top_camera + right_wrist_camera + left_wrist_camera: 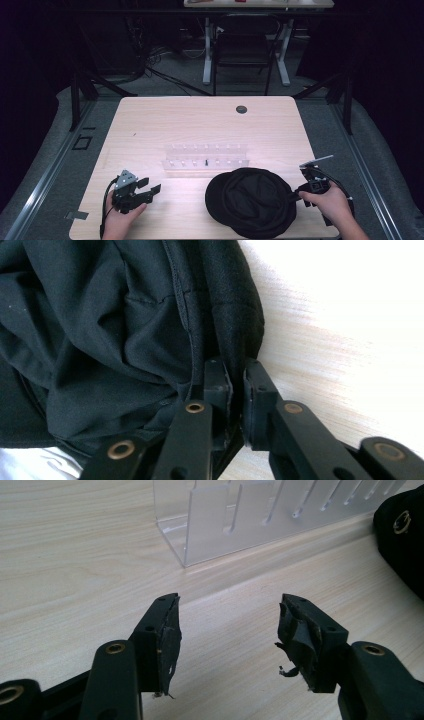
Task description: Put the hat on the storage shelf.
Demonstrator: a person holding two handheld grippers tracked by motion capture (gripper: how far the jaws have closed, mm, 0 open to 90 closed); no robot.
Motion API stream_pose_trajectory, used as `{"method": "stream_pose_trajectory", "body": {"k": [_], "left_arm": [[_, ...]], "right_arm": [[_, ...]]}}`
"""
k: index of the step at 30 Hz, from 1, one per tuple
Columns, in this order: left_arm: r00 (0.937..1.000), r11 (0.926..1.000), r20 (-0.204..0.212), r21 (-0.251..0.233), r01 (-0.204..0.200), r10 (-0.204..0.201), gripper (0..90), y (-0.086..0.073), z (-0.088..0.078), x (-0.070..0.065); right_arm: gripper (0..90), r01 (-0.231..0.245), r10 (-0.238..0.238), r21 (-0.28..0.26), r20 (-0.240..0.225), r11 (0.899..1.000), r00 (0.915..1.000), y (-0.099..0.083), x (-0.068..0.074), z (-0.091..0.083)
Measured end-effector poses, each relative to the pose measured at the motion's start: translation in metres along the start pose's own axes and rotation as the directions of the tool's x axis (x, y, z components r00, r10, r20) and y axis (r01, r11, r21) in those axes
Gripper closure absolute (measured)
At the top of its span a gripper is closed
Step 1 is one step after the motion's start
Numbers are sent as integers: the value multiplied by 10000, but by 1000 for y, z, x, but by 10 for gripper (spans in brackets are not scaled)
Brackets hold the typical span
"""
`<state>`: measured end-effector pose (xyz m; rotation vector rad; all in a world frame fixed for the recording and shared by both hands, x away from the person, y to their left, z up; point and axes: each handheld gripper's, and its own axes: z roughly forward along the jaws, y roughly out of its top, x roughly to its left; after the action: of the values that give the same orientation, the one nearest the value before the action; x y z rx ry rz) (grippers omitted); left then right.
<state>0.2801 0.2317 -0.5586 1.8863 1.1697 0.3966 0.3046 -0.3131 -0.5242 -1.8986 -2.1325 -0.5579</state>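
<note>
While pinching the right rim of the black cap [252, 202], right gripper [299, 195] sits at near-right of table [150, 115]; jaws almost together with a thin fold of fabric between them, seen close in right gripper view [235, 375]; looks like a hold on hem only, not on anything stiff.

Cap lying near centre-right, crown up and crumpled, brim pointing left; just near of clear acrylic rack [206, 160], not touching as far as can be told.

Left gripper [150, 189] resting near-left, well apart from cap; jaws wide, nothing between, pads [167, 640] worn with loose tape flaps; rack corner [200, 525] ahead of it, cap eyelet [401, 522] at far right of left gripper view.

Risks, as judgement:
- thin fabric bite; could slip out on a lift or pull, since only one soft layer is clamped near the edge;
- one-sided hold; cap likely to sag, fold or swing, brim dragging on table;
- dragging toward far side could bump rack and shift it; light plastic, nothing pinning it;
- frayed tape on left pads could snag cloth or weaken grip if brought in;
- left jaws wide and far off; no support if right hold fails.
</note>
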Motion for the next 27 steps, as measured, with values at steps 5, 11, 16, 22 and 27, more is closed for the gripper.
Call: {"method": "stream_pose_trajectory", "body": {"k": [5, 11, 16, 22, 27], "left_arm": [[10000, 10000, 9, 78, -7, 7, 422, 0, -1, 1], [10000, 10000, 21, 18, 1, -1, 422, 0, -1, 1], [10000, 10000, -35, -94, 19, -19, 422, 0, 0, 1], [10000, 10000, -28, -91, 19, -19, 422, 0, 0, 1], [10000, 9999, -43, -103, 29, -30, 422, 0, 0, 1]], "right_arm": [[873, 66, -58, 308, -254, 9995, 9997, 1, -3, -1], [880, -44, 58, 240, -623, 9997, 9980, -1, -2, -7], [880, -174, 184, 97, -1173, 9998, 9929, -4, -1, -16], [880, -150, 164, 90, -1780, 9998, 9839, -4, 0, -27], [881, -292, 255, -96, -2704, 9995, 9624, -4, 3, -37]]}}
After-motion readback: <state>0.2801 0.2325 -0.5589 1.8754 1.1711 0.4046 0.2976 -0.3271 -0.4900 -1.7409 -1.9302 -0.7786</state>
